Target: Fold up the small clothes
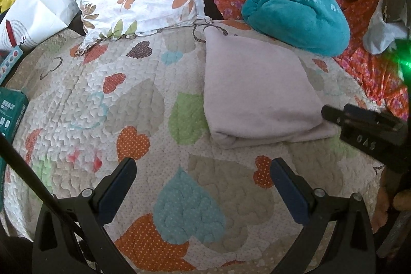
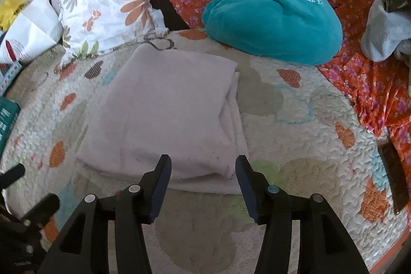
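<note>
We see the pale pink folded garment [image 2: 164, 114] lying flat on the heart-print quilt [image 2: 295, 145], stacked layers showing along its right edge. Right gripper [image 2: 203, 166] has its jaws spread wide, nothing held, tips over the garment's near edge; contact unclear. Left gripper [image 1: 203, 168] also spread, empty, over bare quilt, with the garment [image 1: 259, 94] ahead and to its right. Teal plush cushion [image 2: 272, 17] sits just behind the garment, floral pillow [image 2: 108, 4] at back left.
</note>
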### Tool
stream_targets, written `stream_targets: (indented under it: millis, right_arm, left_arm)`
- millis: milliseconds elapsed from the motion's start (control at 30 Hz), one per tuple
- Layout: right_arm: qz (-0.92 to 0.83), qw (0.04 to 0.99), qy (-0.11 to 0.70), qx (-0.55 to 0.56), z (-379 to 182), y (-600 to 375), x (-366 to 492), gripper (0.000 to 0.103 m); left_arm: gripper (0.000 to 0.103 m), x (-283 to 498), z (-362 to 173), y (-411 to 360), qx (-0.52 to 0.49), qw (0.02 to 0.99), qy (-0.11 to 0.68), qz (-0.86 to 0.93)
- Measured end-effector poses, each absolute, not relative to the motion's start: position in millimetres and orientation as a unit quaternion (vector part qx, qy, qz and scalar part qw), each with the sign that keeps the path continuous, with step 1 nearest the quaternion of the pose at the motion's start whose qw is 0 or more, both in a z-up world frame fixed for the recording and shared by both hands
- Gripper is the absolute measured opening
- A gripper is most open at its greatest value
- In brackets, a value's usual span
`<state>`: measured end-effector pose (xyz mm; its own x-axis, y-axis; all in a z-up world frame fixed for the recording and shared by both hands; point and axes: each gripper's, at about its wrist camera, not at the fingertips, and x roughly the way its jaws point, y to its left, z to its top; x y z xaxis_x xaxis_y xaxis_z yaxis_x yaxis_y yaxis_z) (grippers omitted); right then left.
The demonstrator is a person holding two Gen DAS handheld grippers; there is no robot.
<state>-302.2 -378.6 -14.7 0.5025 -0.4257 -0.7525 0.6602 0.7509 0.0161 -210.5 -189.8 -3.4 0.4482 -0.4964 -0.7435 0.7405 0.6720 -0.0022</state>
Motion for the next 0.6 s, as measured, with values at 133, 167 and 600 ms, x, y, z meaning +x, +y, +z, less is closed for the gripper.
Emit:
stream_targets:
  millis: [133, 167, 600]
  right_arm:
    - [-0.331, 0.846, 0.396, 0.134, -18.7, -376.7, -298.0, 0.056]
    - [-0.334, 0.845, 0.398, 0.128, -18.7, -376.2, -297.5, 0.057]
    - [-0.353, 0.836, 0.41, 0.088, -20.2, -370.3, -294.0, 0.061]
  left_arm:
    - [0.103, -207.7, -3.3, -188.0, 0.156, 0.841, 0.368, -0.365]
    - [0.103, -207.6, -3.7, -188.3, 0.156, 0.842, 0.367, -0.364]
    - [0.103, -210.3, -7.2, -187.5, 0.157, 0.84, 0.366, -0.368]
